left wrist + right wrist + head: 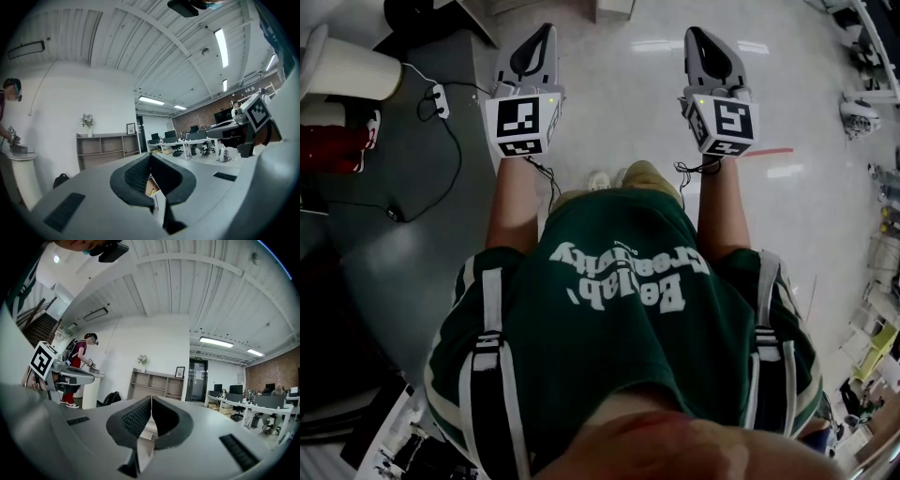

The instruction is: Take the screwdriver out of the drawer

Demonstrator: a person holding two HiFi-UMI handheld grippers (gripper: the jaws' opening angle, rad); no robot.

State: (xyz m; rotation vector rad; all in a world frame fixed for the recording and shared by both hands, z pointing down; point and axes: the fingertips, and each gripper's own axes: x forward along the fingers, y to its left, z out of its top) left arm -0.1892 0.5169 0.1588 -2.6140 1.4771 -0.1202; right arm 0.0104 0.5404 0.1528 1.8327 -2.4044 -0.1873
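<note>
No screwdriver and no drawer shows plainly in any view. In the head view my left gripper [546, 32] and my right gripper [695, 36] are held side by side at about chest height, pointing forward over a pale shiny floor [619, 103]. In the left gripper view the left gripper's [150, 155] dark pads meet at the tips with nothing between them. The right gripper [151, 399] is likewise shut on nothing in its own view. A small brownish patch [151, 186] shows far off through the gap behind the left pads; I cannot tell what it is.
A white round pedestal [347, 70] and a cable with a power strip [441, 98] lie at the left on the floor. A person in red [77, 366] stands at that pedestal. Ahead are a low open shelf [157, 385], a dark backpack [110, 398] and office desks [197, 143].
</note>
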